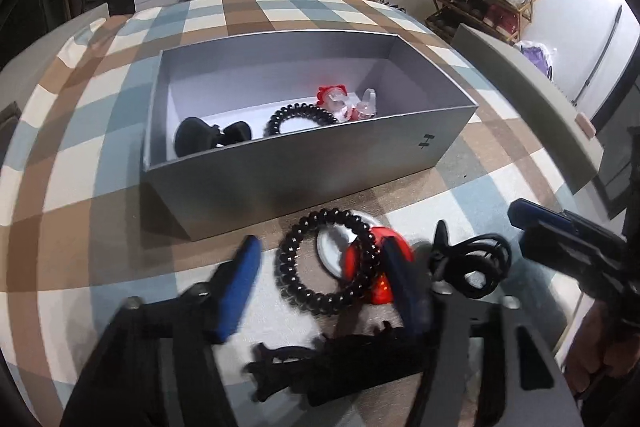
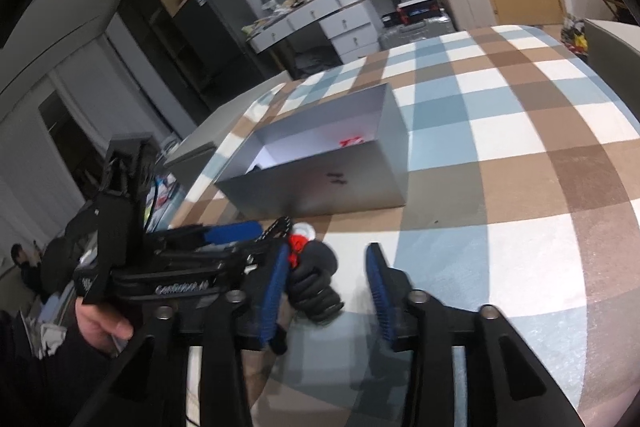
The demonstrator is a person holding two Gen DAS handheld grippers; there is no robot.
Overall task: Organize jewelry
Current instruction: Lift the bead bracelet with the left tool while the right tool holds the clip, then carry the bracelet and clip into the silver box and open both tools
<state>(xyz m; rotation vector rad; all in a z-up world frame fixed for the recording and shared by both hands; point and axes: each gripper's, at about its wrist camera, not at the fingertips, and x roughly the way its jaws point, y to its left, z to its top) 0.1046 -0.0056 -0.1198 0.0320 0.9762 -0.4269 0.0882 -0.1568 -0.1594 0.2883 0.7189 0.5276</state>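
Both claws gape empty: left claw [image 1: 320, 291] blurred over bracelet [image 1: 326, 263], right claw [image 2: 328, 291] beside

Both grippers [image 2: 328, 291] are black with ribbed blue pads [image 2: 273, 291] (silver screws); sleeve perhaps dark.

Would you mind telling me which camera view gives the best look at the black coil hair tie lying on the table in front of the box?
The left wrist view: the black coil hair tie shows as a nearly whole ring. In the right wrist view only a short edge-on stretch of it peeks out behind the left tool.
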